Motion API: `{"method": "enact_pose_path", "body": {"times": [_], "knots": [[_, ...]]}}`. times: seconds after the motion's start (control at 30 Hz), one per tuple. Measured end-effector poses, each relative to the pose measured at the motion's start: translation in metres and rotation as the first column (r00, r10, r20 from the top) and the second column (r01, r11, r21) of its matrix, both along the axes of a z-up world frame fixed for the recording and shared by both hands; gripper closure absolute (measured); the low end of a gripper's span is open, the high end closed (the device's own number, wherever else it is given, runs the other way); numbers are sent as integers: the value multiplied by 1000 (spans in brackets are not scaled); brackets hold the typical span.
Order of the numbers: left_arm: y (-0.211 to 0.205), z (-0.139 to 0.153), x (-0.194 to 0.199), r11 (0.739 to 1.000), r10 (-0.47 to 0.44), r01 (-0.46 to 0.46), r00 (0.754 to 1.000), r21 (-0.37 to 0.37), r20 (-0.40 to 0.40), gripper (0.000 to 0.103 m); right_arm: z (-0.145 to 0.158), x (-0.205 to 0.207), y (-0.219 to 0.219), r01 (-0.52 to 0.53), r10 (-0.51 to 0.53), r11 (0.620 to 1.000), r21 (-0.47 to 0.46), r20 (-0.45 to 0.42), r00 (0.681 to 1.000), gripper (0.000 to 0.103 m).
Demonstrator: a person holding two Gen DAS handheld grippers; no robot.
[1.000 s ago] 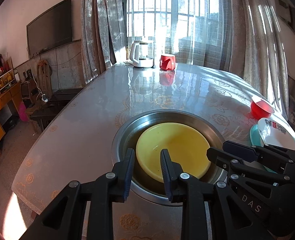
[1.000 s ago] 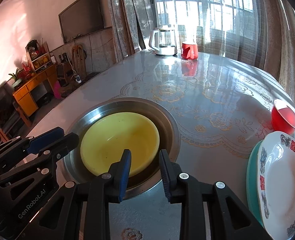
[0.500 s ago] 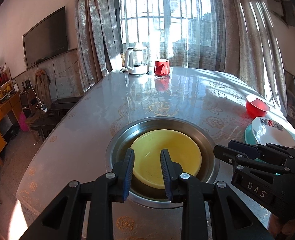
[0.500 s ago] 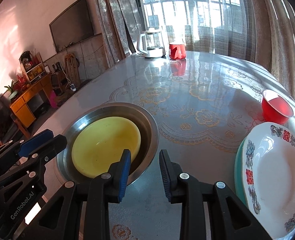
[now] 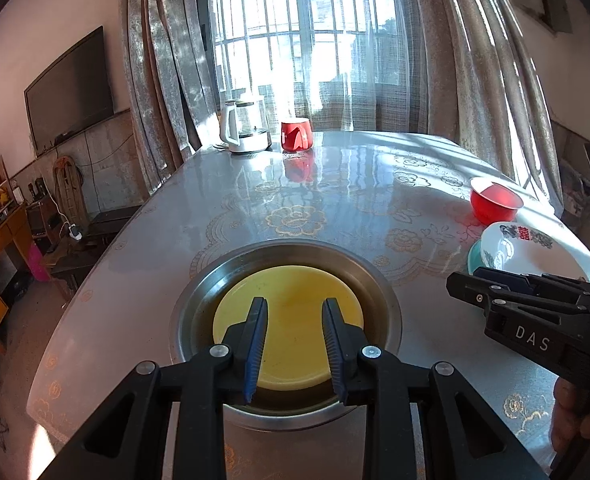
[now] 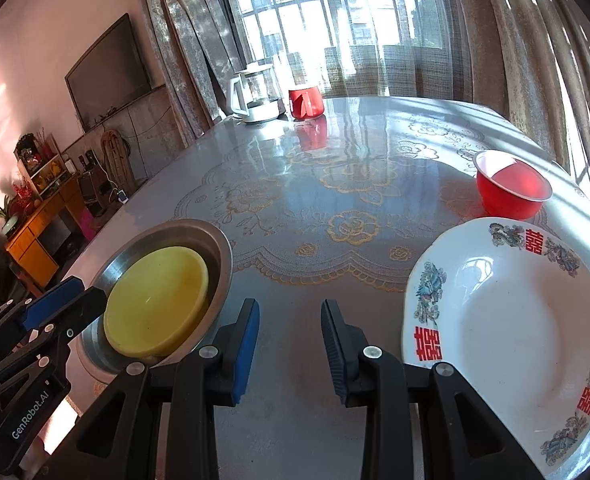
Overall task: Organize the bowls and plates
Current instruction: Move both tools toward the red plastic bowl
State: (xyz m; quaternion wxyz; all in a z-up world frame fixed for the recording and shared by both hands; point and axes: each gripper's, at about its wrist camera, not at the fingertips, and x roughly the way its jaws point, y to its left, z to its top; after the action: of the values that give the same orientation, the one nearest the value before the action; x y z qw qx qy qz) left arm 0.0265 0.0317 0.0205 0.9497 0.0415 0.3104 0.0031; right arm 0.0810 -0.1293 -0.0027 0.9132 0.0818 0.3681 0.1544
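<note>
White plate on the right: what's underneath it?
A teal dish peeks out from under the white plate at its left edge. The plate covers the rest, so anything more beneath is hidden.

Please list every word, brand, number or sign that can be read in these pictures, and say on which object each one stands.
"DAS": on the side of the right gripper, seen from the left wrist.
"GenRobot.AI": on the side of the left gripper, seen from the right wrist.
"囍" in red, several times: on the rim of the white plate.
The white mark on the red mug is too blurred to read.
</note>
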Motion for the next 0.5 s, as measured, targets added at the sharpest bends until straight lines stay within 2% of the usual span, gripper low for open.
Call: {"method": "enact_pose_path", "body": {"times": [0.27,0.5], "knots": [[-26,-1,13,998,-61,61,998,16,-13,73,2,9,-44,83,-83,997,-2,-8,997,67],[-49,4,36,993,-115,114,993,-29,-40,72,2,20,-95,181,-180,984,10,-36,983,67]]}}
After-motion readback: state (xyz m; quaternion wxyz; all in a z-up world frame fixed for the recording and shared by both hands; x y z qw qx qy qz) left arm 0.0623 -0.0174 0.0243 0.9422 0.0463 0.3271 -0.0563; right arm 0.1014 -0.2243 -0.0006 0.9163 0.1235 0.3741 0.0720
